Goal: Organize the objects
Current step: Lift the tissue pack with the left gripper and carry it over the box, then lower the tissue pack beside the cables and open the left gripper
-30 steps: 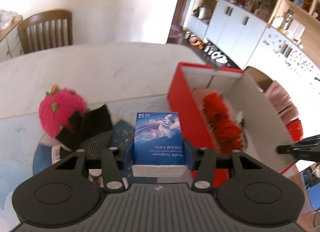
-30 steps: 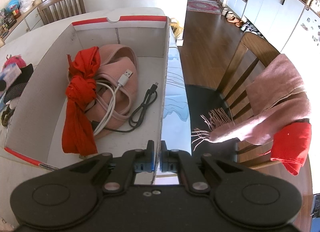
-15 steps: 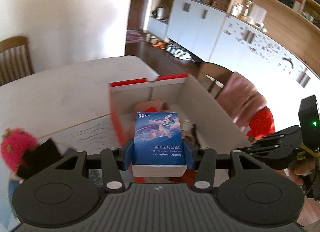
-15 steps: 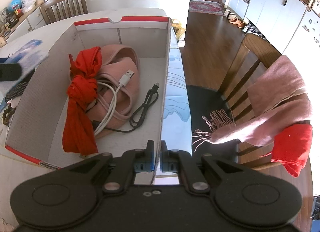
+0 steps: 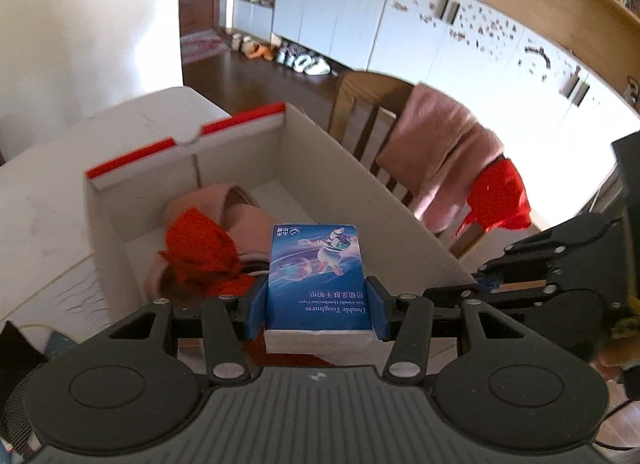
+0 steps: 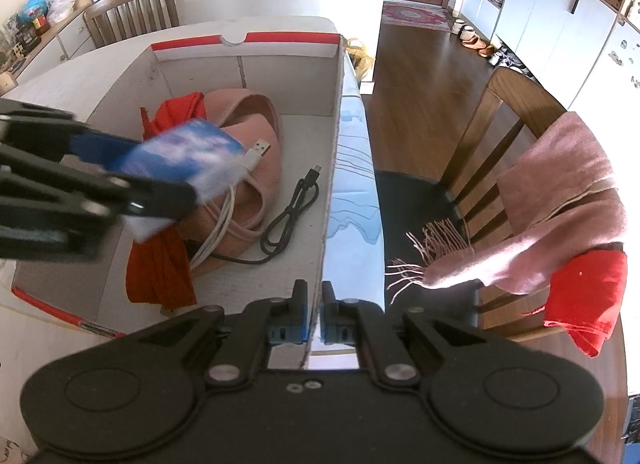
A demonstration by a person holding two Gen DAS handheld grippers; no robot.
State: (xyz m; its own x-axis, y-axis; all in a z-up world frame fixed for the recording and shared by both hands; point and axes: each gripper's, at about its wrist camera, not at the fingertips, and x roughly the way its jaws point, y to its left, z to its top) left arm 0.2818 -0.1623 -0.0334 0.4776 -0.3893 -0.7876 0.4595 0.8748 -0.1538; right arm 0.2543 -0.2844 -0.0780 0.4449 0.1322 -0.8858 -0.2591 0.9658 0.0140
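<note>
Both of your hand-held grippers are clenched: the left hand-held gripper point(image 5: 316, 306) grasps a blue tissue pack point(image 5: 317, 276) above the open box point(image 6: 280, 64) on the desk point(image 5: 44, 200). Your right hand-held gripper point(image 6: 315, 318) pinches the box's side wall, beside the red cloth point(image 6: 160, 264) and cables inside.
</note>
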